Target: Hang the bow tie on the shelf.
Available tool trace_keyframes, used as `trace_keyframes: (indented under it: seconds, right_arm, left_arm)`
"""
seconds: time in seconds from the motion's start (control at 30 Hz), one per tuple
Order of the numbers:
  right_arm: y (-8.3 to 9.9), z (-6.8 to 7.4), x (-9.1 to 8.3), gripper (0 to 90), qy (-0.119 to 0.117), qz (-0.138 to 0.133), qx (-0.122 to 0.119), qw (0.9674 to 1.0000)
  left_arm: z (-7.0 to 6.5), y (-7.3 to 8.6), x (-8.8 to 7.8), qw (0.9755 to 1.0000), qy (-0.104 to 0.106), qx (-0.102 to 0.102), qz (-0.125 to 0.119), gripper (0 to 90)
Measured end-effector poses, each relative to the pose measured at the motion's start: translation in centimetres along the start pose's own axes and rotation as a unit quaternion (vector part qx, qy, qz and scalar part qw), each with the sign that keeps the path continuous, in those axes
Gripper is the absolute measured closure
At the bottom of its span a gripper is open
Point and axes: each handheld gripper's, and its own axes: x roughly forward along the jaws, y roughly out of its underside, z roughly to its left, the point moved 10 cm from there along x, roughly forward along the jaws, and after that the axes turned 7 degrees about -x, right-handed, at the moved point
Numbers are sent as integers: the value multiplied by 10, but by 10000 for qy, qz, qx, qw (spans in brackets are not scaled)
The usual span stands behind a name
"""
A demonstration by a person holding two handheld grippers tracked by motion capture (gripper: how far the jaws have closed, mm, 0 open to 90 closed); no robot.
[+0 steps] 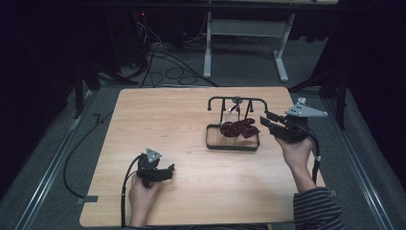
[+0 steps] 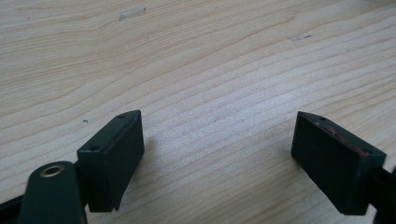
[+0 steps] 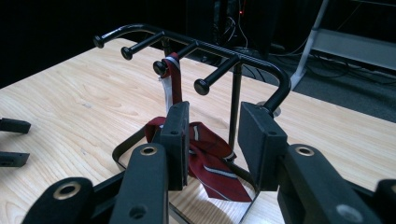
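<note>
Dark red striped necktie (image 3: 205, 158) draped from a peg of black metal rack (image 3: 233, 58) near right edge of pale wooden tabletop (image 1: 158, 120), heaped on rack base. Right tool (image 3: 212, 140) parted, empty, just beside rack; left tool (image 2: 219, 149) parted, empty, near front edge. Risk: snagging a peg, tipping rack, dragging necktie off.

Wooden table (image 1: 191, 124); black peg rack (image 1: 233, 139) on right half, tie (image 1: 238, 128) draped inside.

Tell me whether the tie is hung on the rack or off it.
Hung: the tie loops over one peg of the rack, its lower part heaped inside the rack's base frame.
</note>
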Motion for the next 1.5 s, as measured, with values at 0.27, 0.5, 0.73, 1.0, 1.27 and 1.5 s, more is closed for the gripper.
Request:
trace_keyframes:
  seconds: [0.27, 0.5, 0.73, 1.0, 1.27, 1.5]
  right_arm:
    - [5, 0, -5, 640, -35, 20, 55, 10000]
    - [13, -2, -11, 626, 1, 67, 26, 10000]
    - [18, -2, -17, 635, 23, 66, -6, 10000]
    - [23, -4, -25, 635, 22, 26, 56, 10000]
    - [27, 2, -34, 634, -93, -28, 129, 9999]
    - [30, 4, -41, 633, -139, -70, 171, 9997]
  left_arm:
    - [0, 0, 0, 10000, -1, 0, 1, 174]
    - [0, 0, 0, 10000, -1, 0, 0, 175]
    - [0, 0, 0, 10000, 0, -1, 0, 175]
    - [0, 0, 0, 10000, 0, -1, 0, 175]
    - [0, 0, 0, 10000, 0, -1, 0, 175]
    - [0, 0, 0, 10000, -4, -3, -7, 175]
